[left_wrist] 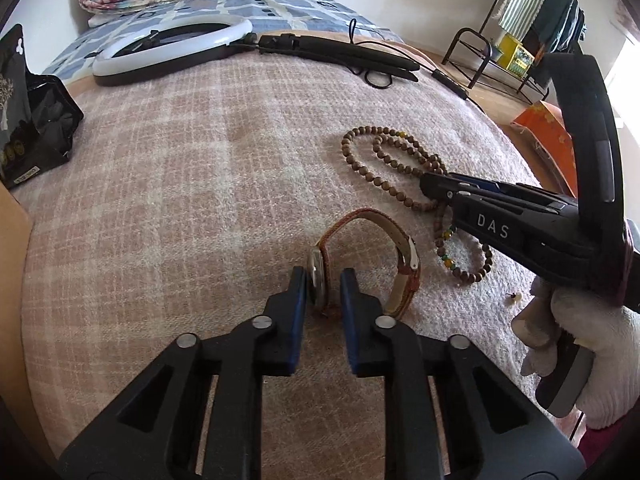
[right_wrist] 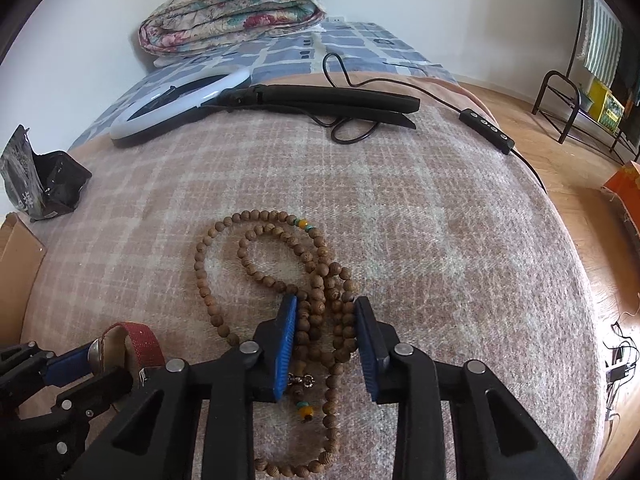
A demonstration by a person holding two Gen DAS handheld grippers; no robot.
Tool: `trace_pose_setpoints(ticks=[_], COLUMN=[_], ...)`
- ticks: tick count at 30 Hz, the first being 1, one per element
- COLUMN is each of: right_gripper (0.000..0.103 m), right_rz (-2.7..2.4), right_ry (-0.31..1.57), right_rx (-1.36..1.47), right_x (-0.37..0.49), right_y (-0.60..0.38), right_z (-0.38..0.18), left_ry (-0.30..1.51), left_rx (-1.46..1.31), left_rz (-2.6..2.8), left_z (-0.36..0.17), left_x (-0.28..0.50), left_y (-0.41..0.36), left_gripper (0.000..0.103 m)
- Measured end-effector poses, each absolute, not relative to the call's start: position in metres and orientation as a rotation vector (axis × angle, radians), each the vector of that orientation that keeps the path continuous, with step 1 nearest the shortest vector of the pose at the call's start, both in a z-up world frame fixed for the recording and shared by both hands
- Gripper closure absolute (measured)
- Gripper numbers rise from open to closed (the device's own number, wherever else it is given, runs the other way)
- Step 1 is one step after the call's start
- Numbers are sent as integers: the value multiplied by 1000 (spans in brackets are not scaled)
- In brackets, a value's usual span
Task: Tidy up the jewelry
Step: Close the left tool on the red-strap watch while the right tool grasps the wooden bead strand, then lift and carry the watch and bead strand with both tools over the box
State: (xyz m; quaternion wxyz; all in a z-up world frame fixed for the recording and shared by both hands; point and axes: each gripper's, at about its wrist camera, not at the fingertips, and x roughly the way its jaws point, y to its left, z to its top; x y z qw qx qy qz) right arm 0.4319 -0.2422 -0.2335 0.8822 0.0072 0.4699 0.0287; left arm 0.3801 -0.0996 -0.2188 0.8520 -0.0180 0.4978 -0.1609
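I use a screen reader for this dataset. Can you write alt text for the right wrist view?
The right hand-held gripper sits open around a bunched wooden bead necklace lying on a pink plaid blanket. At lower left, the left hand-held gripper straddles a watch; a ring light lies at the far edge.

Brown beads (right_wrist: 316, 312) with yellow-green bits between blue pads (right_wrist: 286, 344). Red-brown watch strap (left_wrist: 400, 276) ahead of left gripper (left_wrist: 324, 280). Pink-white checked blanket (right_wrist: 400, 240) under both. Flowery quilt (right_wrist: 236, 8) far ahead.
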Motion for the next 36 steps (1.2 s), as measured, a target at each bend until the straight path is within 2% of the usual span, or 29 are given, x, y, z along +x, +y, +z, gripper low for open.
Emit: trace_pose_setpoints(ticks=[2, 6, 17, 20, 36], right_gripper=[86, 89, 90, 93, 93], right_rz=[64, 69, 107, 125, 180], right_ry=[973, 964, 904, 879, 695], right_rx=[15, 23, 6, 3, 64], right_x=[431, 428, 406, 396, 333], right_y=[-240, -240, -230, -224, -195], right_z=[-233, -229, -190, -171, -74], left_ry=[1040, 1032, 988, 973, 830], left_rx=[-29, -35, -72, -87, -89], left_rz=[-337, -334, -302, -301, -289], left_z=[-219, -216, -193, -180, -90], left_x=[378, 375, 357, 350, 292], left_y=[-100, -95, -69, -62, -6], left_gripper=[89, 92, 93, 93, 93])
